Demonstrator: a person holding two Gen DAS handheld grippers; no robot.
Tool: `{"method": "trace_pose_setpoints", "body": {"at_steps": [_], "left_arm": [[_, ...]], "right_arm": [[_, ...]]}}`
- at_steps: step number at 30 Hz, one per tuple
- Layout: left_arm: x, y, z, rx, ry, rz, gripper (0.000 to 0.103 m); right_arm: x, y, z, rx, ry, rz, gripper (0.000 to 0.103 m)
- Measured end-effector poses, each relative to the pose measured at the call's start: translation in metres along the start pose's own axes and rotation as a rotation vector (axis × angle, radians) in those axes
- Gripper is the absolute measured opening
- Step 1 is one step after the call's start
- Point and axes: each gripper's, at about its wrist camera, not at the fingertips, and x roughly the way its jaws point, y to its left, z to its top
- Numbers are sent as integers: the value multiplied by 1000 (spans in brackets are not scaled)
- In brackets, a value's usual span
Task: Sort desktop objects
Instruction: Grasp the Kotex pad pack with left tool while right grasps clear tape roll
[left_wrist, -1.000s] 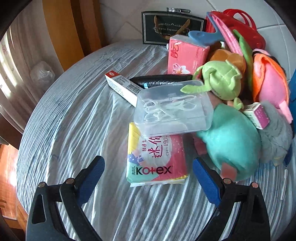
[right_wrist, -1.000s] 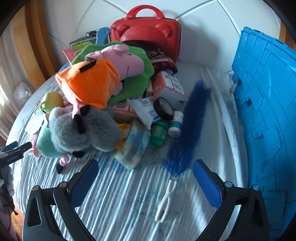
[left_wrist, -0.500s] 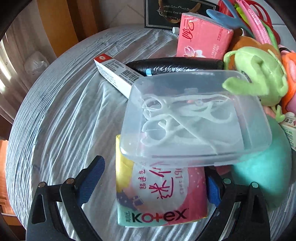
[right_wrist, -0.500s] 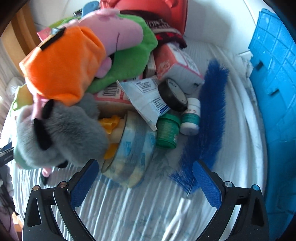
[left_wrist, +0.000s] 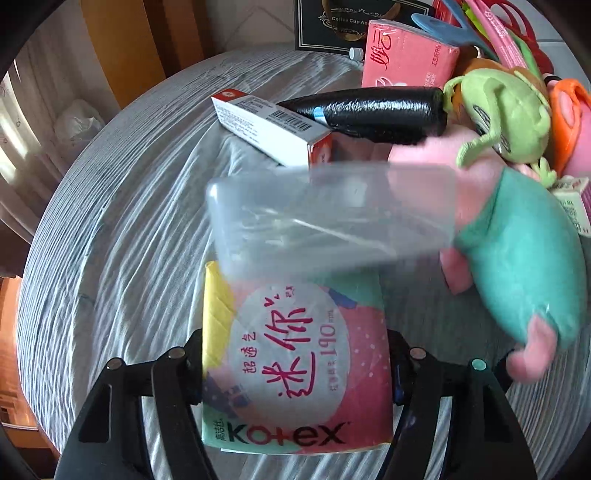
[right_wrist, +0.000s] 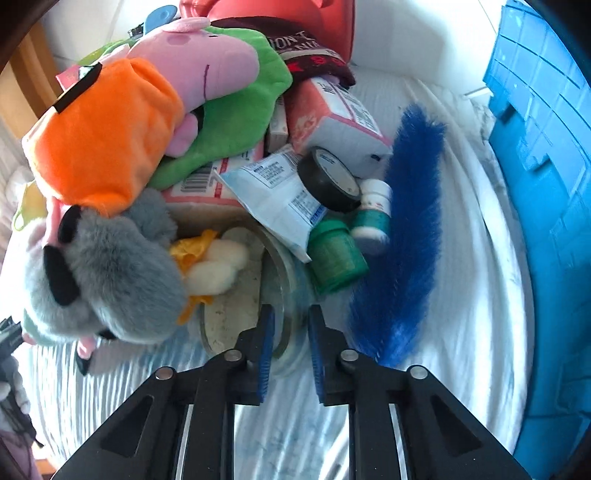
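In the left wrist view my left gripper (left_wrist: 295, 365) is shut on a pink Kotex pad pack (left_wrist: 295, 362); its fingers press the pack's two sides. A clear plastic box (left_wrist: 328, 218) of floss picks lies blurred across the pack's far end. In the right wrist view my right gripper (right_wrist: 290, 343) is shut on the rim of a clear tape roll (right_wrist: 273, 280) that leans against a grey plush toy (right_wrist: 107, 273).
Left wrist view: a white-red carton (left_wrist: 269, 129), a black roll (left_wrist: 373, 110), a pink tissue pack (left_wrist: 406, 59), green (left_wrist: 506, 110) and teal (left_wrist: 524, 266) plush toys. Right wrist view: an orange plush (right_wrist: 107, 133), a green jar (right_wrist: 336, 254), a blue duster (right_wrist: 410, 229), a blue crate (right_wrist: 546, 184) at right.
Both grippers moved forward and closed: the left on the Kotex pack, the right on the tape roll's rim. The clear box has shifted on the pack.
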Motion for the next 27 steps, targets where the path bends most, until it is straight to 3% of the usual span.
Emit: {"method": "trace_pose_setpoints", "body": {"at_steps": [4,7,12,14,16,17,27], "left_arm": [[-13,13,-19,-1,8,21,68],[-18,22,-33,-11,19,22,68],[-21,22,-45,-25,20,24,68],[-19,22,-44,-22,20,25,68],[-17,21,-42,-20,18,23,68],[-17,20,-41,-19,18,21,68],[-7,11,-24,-18,8,5,69]], "right_arm": [[-15,-12,-19,21,28,6,8],[-21,-24,-35,21,63,-2,7],[-32,-31,-47,13,40,11,10],[-33,-27,-46,10,25,22,24],[-31,-23,-48,5,17,26,67],[-29,-20,-48,-4,6,27,73],[4,7,-28,-61,1,37,77]]}}
